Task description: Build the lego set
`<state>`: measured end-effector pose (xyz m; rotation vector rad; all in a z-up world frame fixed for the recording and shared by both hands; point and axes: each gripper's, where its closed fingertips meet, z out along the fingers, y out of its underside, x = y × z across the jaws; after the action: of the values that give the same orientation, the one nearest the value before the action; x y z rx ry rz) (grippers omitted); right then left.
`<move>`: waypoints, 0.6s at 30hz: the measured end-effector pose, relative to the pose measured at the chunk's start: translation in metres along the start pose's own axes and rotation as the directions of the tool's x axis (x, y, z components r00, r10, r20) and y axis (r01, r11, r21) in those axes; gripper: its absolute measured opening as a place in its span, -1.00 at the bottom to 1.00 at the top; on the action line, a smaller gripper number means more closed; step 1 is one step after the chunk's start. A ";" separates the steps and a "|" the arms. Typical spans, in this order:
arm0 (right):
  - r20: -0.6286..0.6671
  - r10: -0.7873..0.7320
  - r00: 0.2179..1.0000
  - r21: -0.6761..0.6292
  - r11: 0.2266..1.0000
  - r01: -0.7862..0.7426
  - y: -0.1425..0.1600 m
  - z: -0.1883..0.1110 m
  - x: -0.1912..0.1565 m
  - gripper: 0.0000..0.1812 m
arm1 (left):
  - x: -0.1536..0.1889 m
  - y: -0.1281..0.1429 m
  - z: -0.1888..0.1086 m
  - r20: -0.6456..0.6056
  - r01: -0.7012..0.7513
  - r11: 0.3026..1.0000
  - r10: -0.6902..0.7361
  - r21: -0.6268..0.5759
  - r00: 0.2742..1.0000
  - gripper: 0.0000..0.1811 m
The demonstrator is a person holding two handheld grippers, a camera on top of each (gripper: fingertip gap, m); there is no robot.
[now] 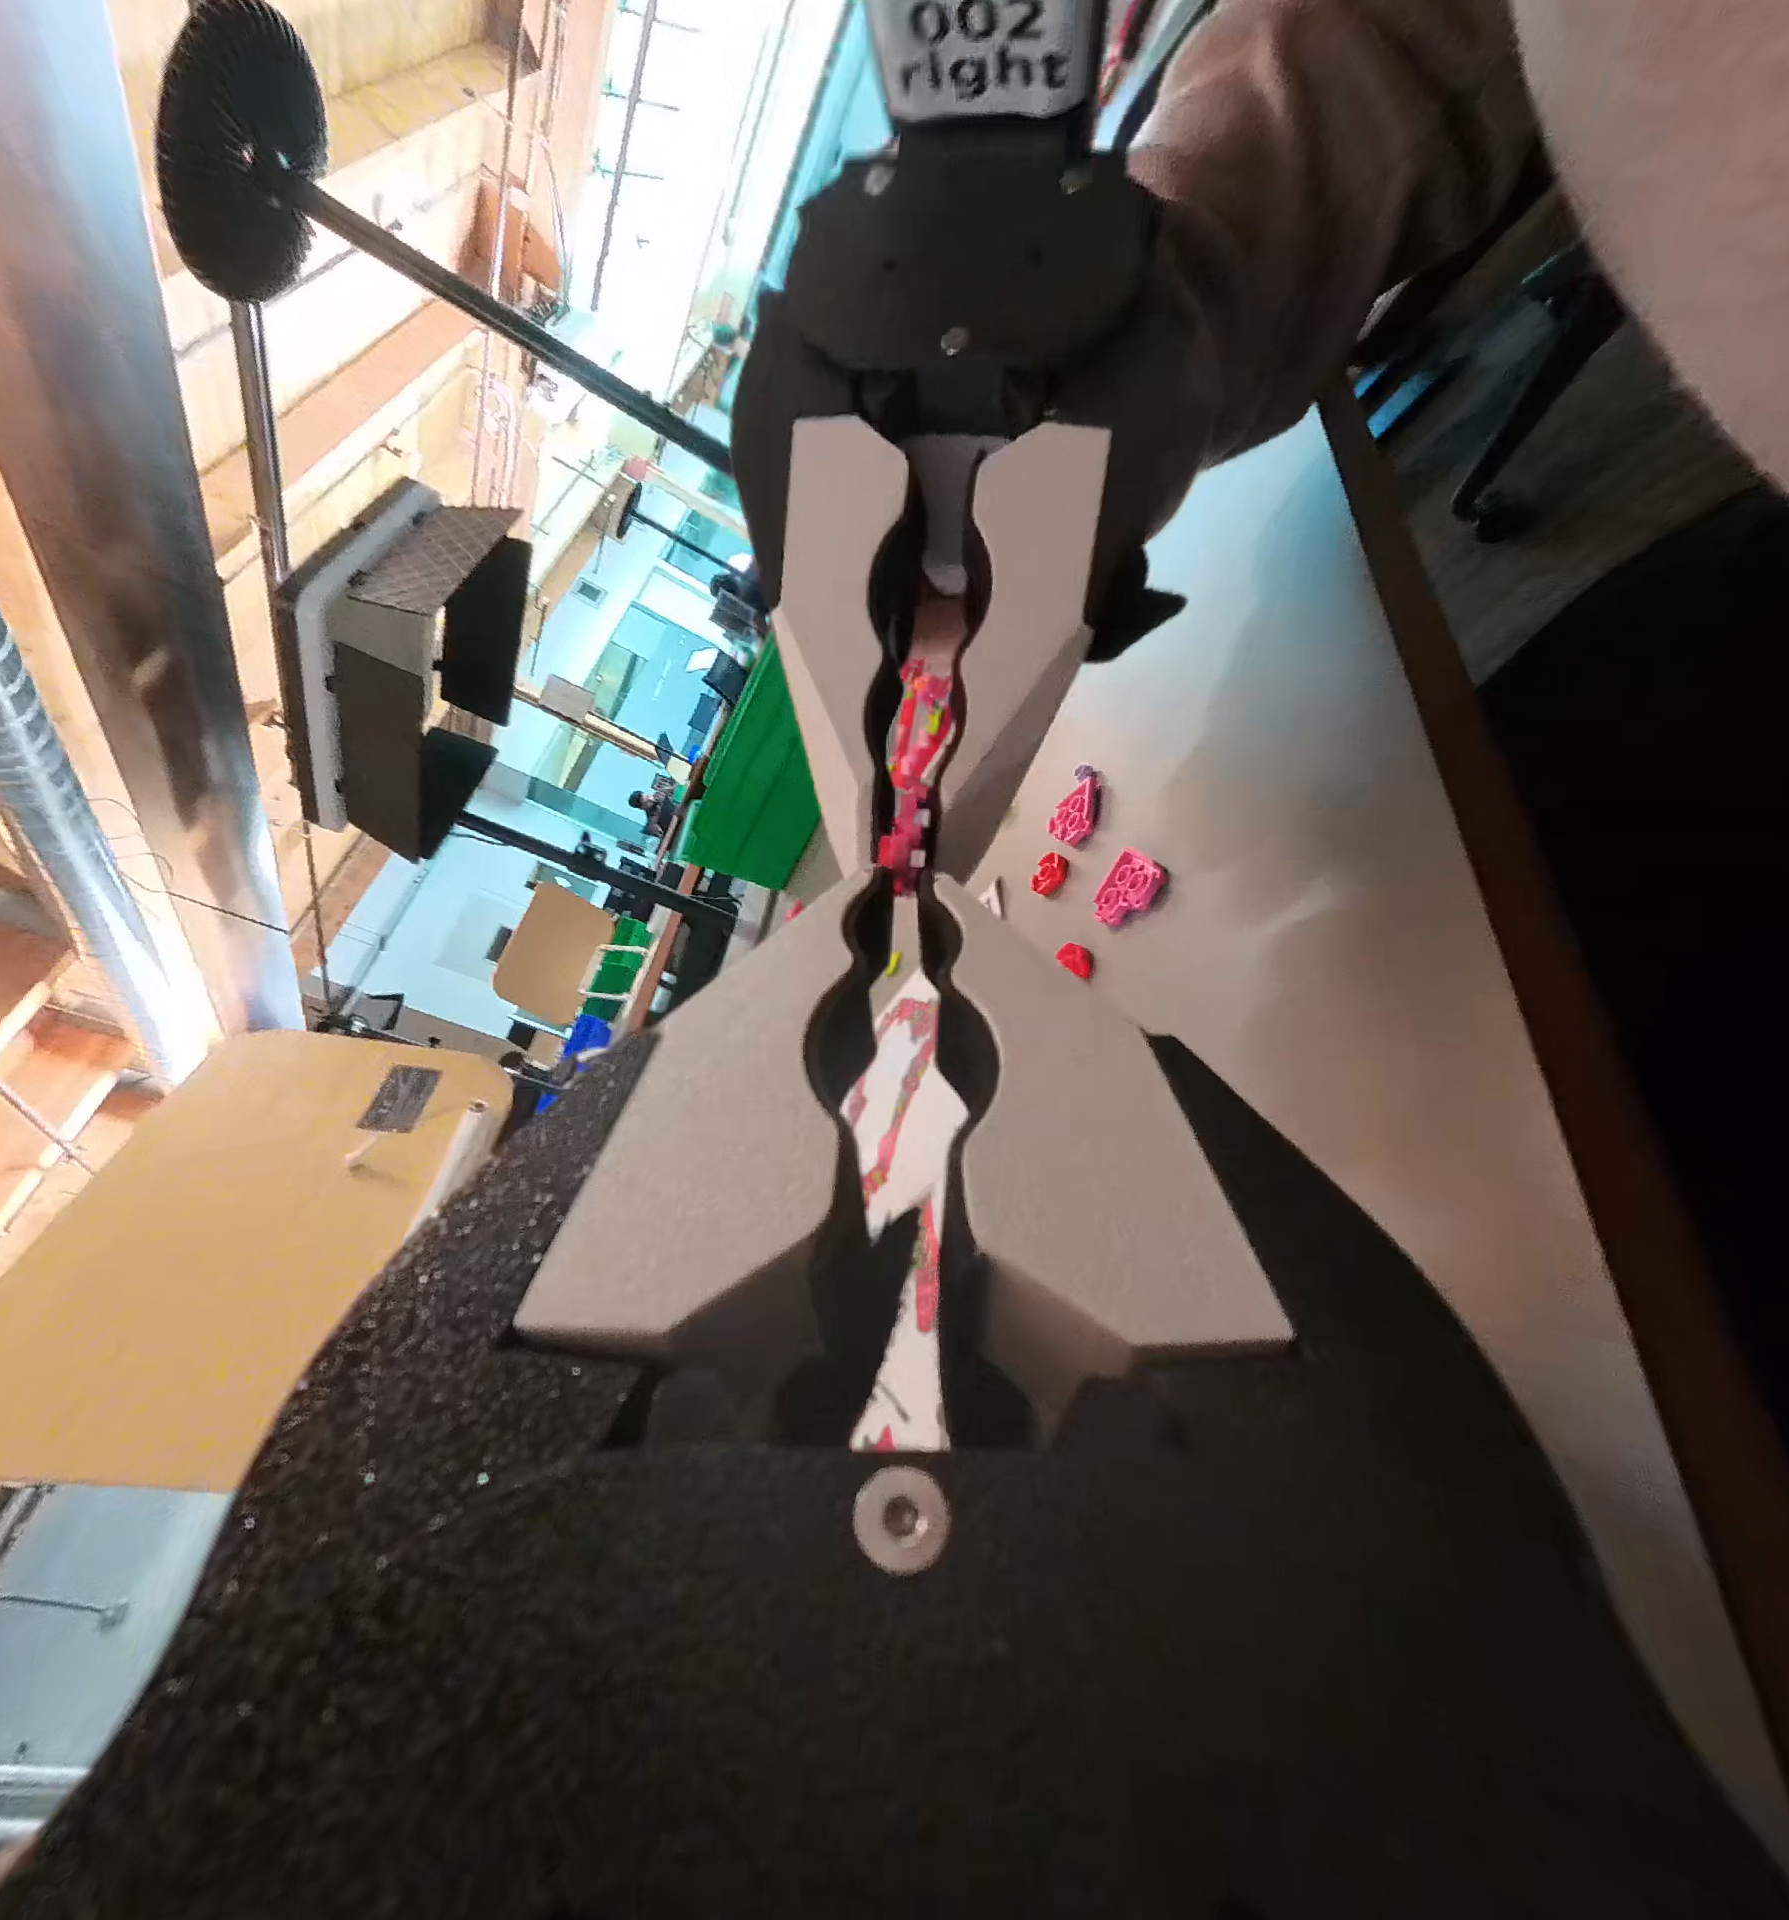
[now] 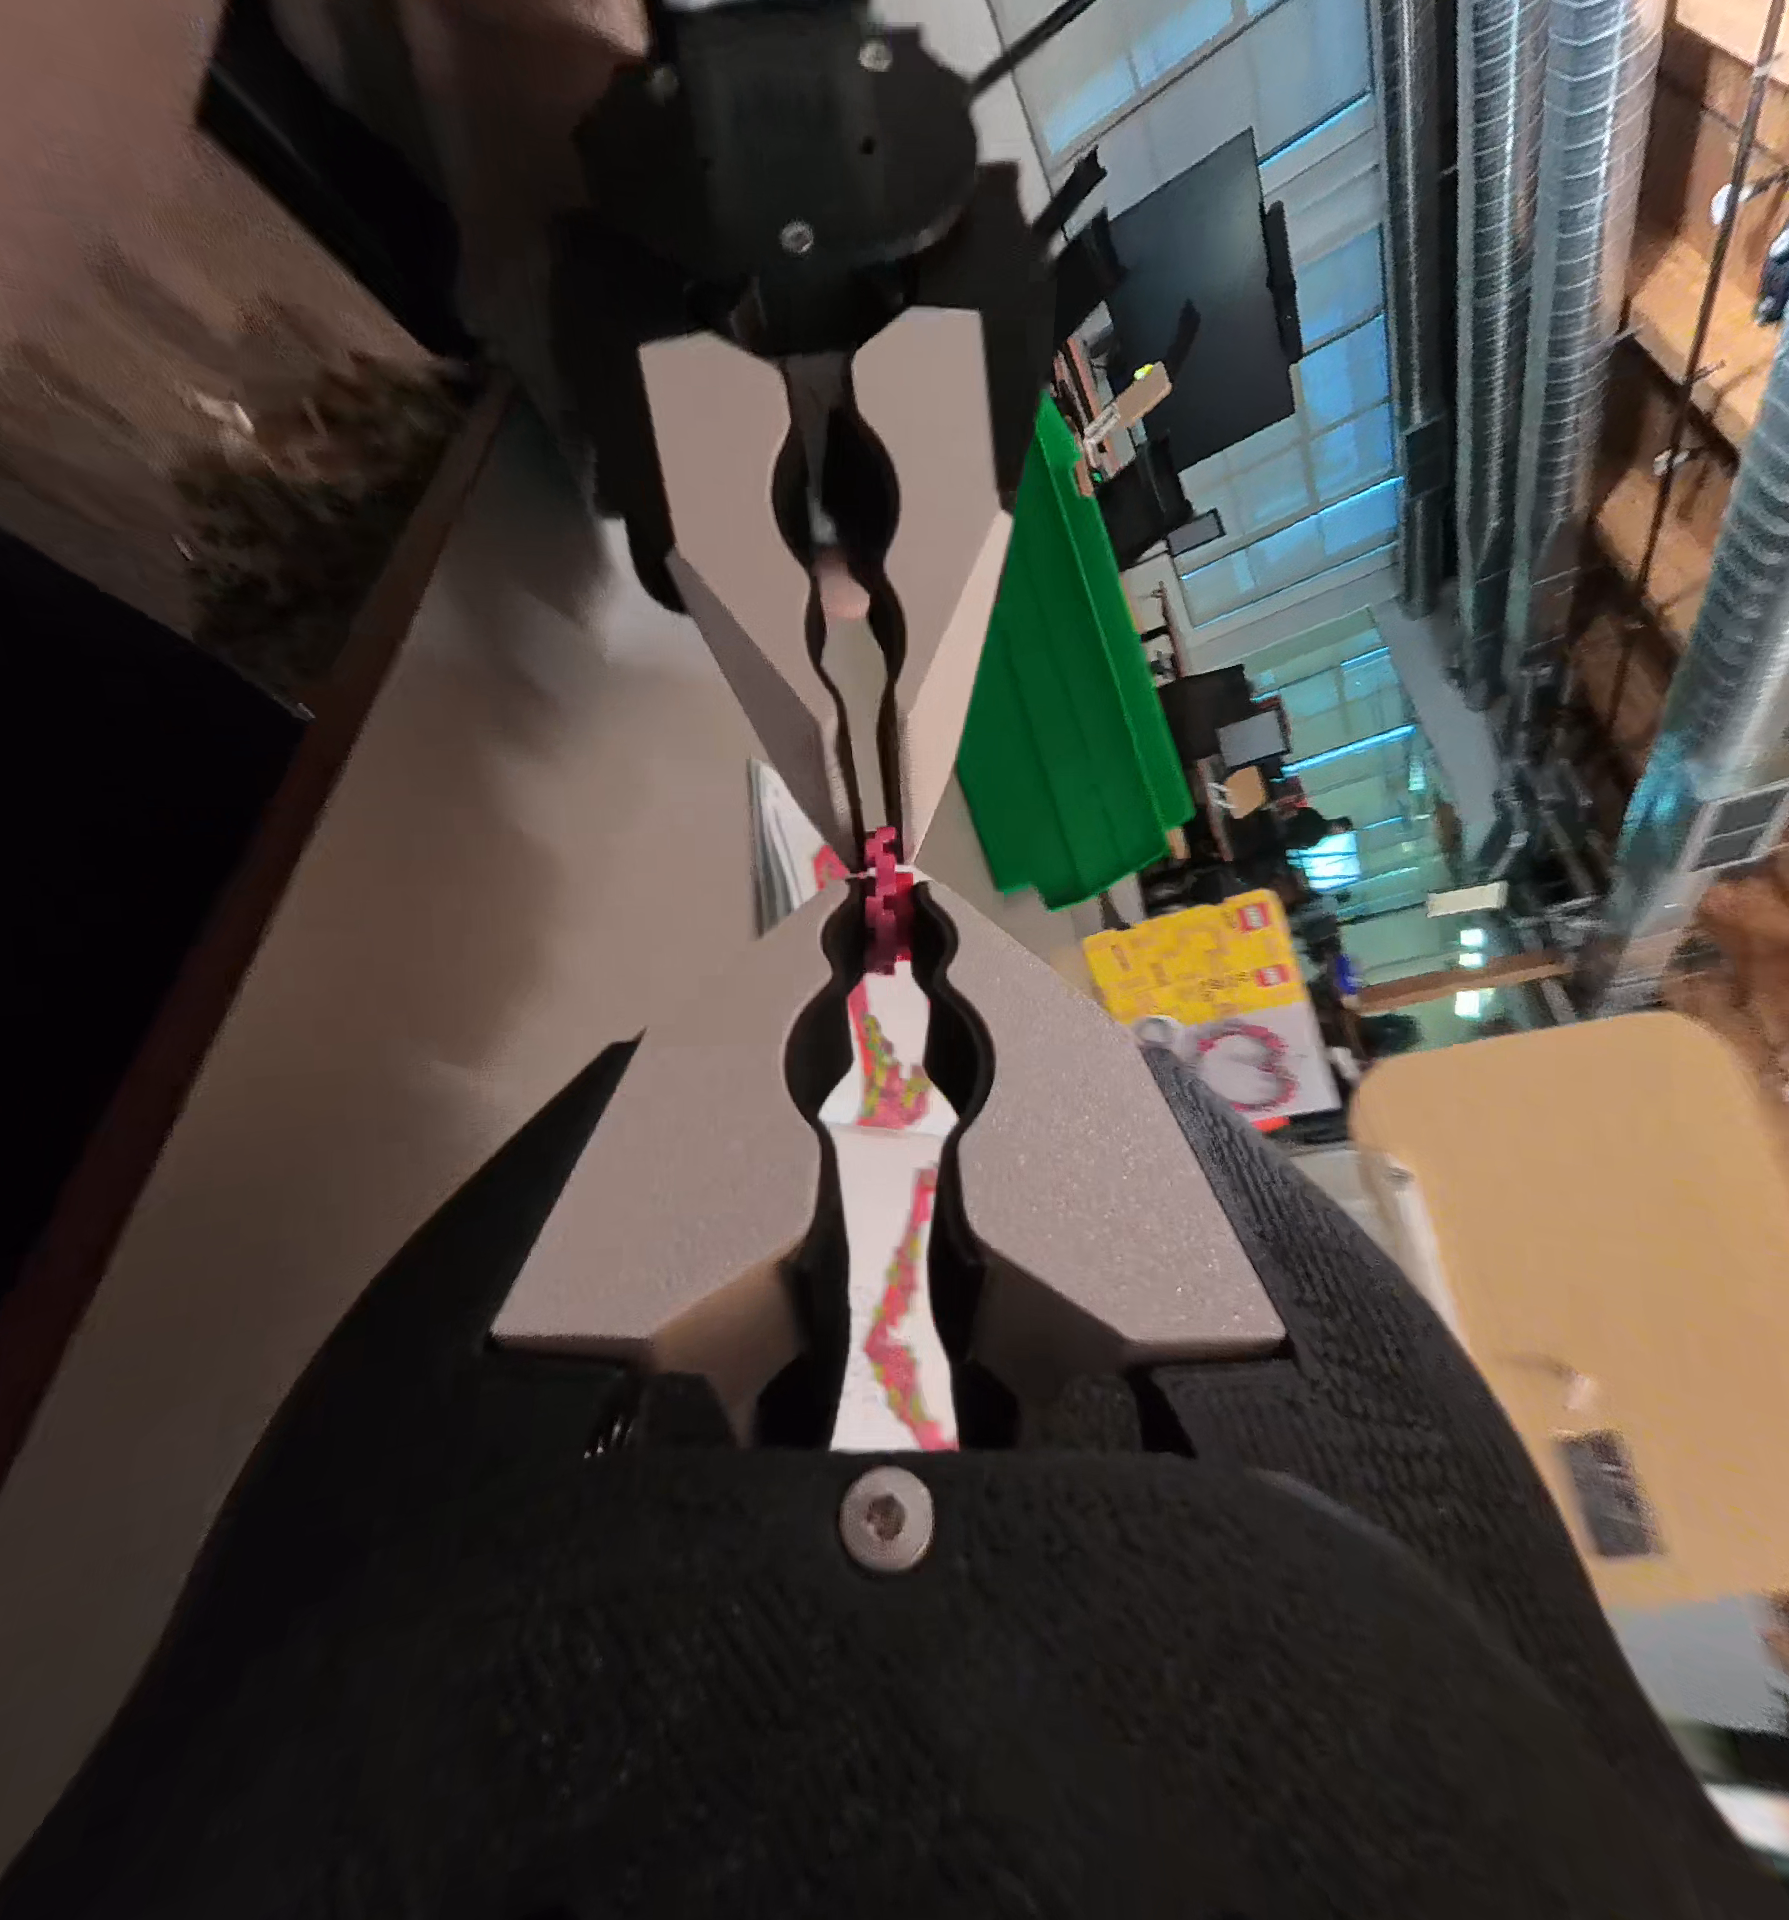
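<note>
My two grippers meet tip to tip above the table, both turned on their side. In the left wrist view, my left gripper [image 1: 900, 896] is shut on a small pink lego assembly [image 1: 905, 847], and my right gripper [image 1: 902, 826] pinches the same assembly from the far side. In the right wrist view, my right gripper [image 2: 888, 899] is shut on the magenta assembly [image 2: 885, 920], with the left gripper [image 2: 874, 816] opposite it. Loose pink pieces [image 1: 1129, 885] and red pieces [image 1: 1048, 875] lie on the table [image 1: 1285, 727]. An instruction booklet [image 2: 890, 1039] shows through the finger gaps.
A green bin [image 2: 1066, 727] stands at the back of the table. A yellow lego box [image 2: 1202, 956] sits beside it. A tan chair back [image 1: 194, 1247] is off the table's far side. A person's sleeve [image 1: 1337, 208] holds the right gripper. The table's dark front edge [image 1: 1441, 727] runs nearby. My left and right fingertips are right by each other.
</note>
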<state>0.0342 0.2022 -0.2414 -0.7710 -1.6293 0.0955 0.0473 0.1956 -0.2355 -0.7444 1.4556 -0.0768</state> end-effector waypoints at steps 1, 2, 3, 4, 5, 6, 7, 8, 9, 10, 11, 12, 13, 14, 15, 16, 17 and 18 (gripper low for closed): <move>-0.018 -0.058 0.998 -0.023 0.998 0.057 0.001 0.000 0.001 -0.94 | 0.000 0.001 0.001 -0.001 0.002 1.000 -0.002 -0.013 1.000 -0.98; -0.034 -0.109 0.993 -0.044 0.993 0.107 0.002 0.000 0.002 -0.94 | 0.000 0.002 0.002 0.001 -0.003 1.000 0.003 -0.027 1.000 -0.98; -0.046 -0.148 0.988 -0.061 0.988 0.145 0.004 0.000 0.002 -0.94 | 0.000 0.004 0.002 0.003 -0.011 0.999 0.011 -0.040 1.000 -0.98; -0.053 -0.174 0.983 -0.073 0.983 0.169 0.005 0.001 0.002 -0.94 | 0.000 0.005 0.003 0.003 -0.018 0.999 0.018 -0.051 1.000 -0.98; -0.060 -0.180 0.982 -0.078 0.981 0.175 0.006 0.001 0.003 -0.94 | 0.000 0.006 0.003 0.006 -0.021 0.998 0.022 -0.056 1.000 -0.98; -0.066 -0.156 0.985 -0.073 0.986 0.151 0.006 0.001 0.003 -0.93 | -0.001 0.006 0.003 0.010 -0.017 0.998 0.018 -0.055 1.000 -0.99; -0.066 -0.101 0.993 -0.058 0.994 0.097 0.006 0.002 0.004 -0.93 | -0.002 0.006 0.003 0.010 -0.004 0.999 0.004 -0.052 1.000 -0.98; -0.054 -0.027 0.998 -0.041 0.999 0.025 0.006 0.002 0.004 -0.91 | -0.002 0.006 0.003 0.006 0.018 0.999 -0.018 -0.048 1.000 -0.98; -0.034 0.047 0.998 -0.026 0.999 -0.048 0.007 0.002 0.005 -0.77 | -0.002 0.006 0.003 0.002 0.042 0.998 -0.042 -0.040 0.999 -0.98; -0.016 0.114 0.993 -0.011 0.993 -0.114 0.007 0.000 0.007 -0.68 | -0.002 0.006 0.002 -0.004 0.071 0.997 -0.071 -0.028 0.997 -0.98; 0.002 0.174 0.985 0.011 0.985 -0.174 0.006 -0.002 0.009 -0.64 | -0.002 0.005 0.002 -0.021 0.109 0.994 -0.109 -0.012 0.994 -0.98; 0.026 0.232 0.972 0.043 0.972 -0.233 0.003 -0.005 0.011 -0.64 | -0.002 0.002 0.001 -0.037 0.159 0.987 -0.158 0.017 0.987 -0.98; 0.054 0.289 0.956 0.078 0.953 -0.292 0.000 -0.008 0.013 -0.64 | -0.003 -0.001 -0.001 -0.054 0.215 0.975 -0.212 0.049 0.976 -0.98; 0.084 0.338 0.937 0.113 0.931 -0.346 -0.005 -0.011 0.014 -0.64 | -0.004 -0.005 -0.002 -0.079 0.277 0.957 -0.270 0.084 0.960 -0.98; 0.117 0.377 0.919 0.148 0.908 -0.392 -0.010 -0.013 0.015 -0.65 | -0.006 -0.010 -0.004 -0.108 0.344 0.931 -0.332 0.124 0.937 -0.98; 0.145 0.409 0.901 0.181 0.884 -0.430 -0.015 -0.016 0.015 -0.67 | -0.009 -0.014 -0.006 -0.135 0.409 0.898 -0.391 0.163 0.911 -0.99; 0.172 0.433 0.885 0.212 0.861 -0.463 -0.020 -0.018 0.016 -0.69 | -0.012 -0.019 -0.009 -0.167 0.466 0.862 -0.439 0.199 0.883 -0.98; 0.193 0.451 0.872 0.237 0.841 -0.487 -0.026 -0.020 0.017 -0.72 | -0.014 -0.023 -0.011 -0.192 0.512 0.828 -0.477 0.229 0.858 -0.98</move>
<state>0.0414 0.1841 -0.2100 -0.9446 -1.4712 0.7300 0.0442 0.1799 -0.2115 -0.8846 1.3008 -0.7274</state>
